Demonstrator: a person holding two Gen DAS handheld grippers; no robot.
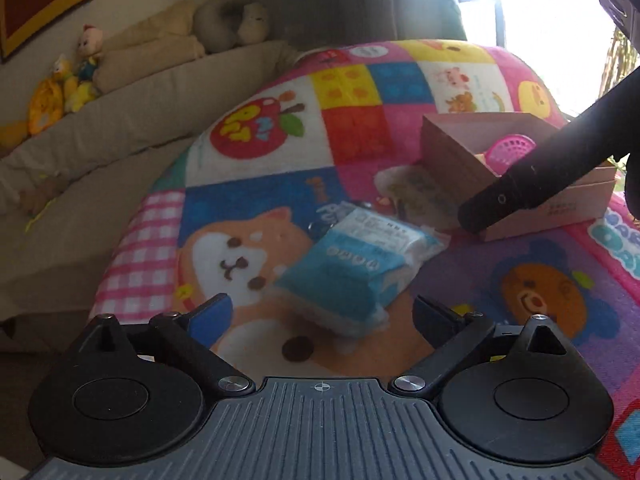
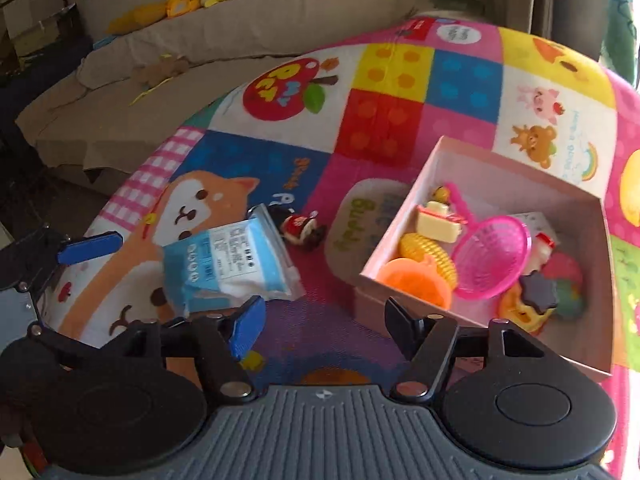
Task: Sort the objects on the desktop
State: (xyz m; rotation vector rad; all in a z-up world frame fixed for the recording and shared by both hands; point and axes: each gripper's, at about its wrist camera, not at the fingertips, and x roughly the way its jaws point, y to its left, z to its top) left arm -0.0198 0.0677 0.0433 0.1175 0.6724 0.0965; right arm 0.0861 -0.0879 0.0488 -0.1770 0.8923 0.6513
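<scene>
The left claw [image 1: 320, 316] gapes with nothing between its fingers, just short of the blue tissue pack [image 1: 352, 268] lying on the surface [image 1: 400, 128], likely lining up a pick. The right claw [image 2: 320, 316] also stands apart and empty beside the pink box [image 2: 480, 156] of toys.

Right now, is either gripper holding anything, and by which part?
Nothing is held. Left gripper and right gripper both have open, empty jaws; the blue-and-white plastic tissue packet lies loose on the colourful mat.
</scene>
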